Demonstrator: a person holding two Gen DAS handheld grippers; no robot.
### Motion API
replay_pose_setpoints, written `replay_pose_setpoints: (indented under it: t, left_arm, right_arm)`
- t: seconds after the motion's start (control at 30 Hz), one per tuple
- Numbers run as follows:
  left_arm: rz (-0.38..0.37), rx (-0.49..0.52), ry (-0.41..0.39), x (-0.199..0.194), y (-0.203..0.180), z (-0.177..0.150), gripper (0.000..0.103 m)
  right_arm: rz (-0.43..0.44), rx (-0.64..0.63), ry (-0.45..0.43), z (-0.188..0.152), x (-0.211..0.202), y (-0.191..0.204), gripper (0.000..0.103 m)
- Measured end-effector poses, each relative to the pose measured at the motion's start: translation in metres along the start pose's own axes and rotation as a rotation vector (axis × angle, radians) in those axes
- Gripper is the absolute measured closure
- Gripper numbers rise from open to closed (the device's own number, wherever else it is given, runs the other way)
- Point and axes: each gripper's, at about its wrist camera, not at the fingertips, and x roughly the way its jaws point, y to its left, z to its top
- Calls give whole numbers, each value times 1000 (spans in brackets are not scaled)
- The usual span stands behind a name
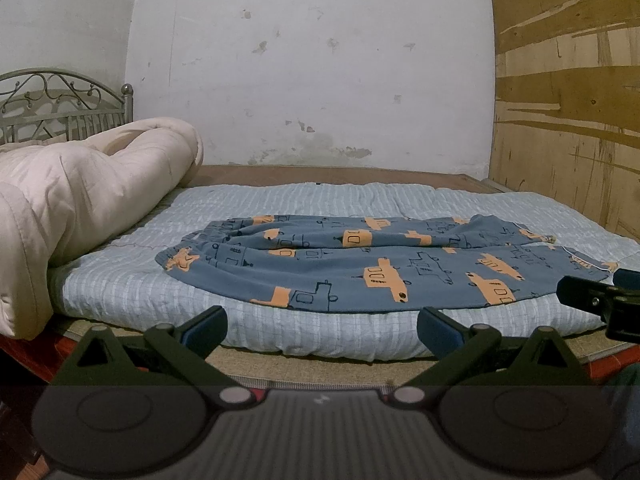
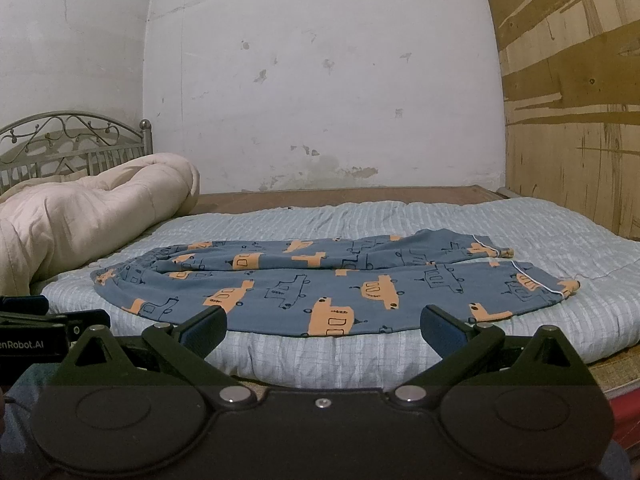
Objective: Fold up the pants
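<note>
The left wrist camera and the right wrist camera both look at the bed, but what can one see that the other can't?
Only the left wrist view shows the right gripper poking in at its right edge, and the red bed frame low on the left.

Only the right wrist view shows the left gripper at its left edge, with printed lettering on its body.

Both show the blue pants with orange cars lying spread out on the light blue mattress pad, the rolled cream comforter, the metal headboard and the white wall. Each camera's own gripper is open and empty.
</note>
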Motion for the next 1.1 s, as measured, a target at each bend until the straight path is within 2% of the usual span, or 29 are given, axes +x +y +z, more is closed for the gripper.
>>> replay_pose_setpoints:
  t: [1.1]
  left_arm:
    - [-5, 3, 6, -2, 1, -1, 1]
  right_arm:
    - [0, 0, 1, 0, 0, 1, 1]
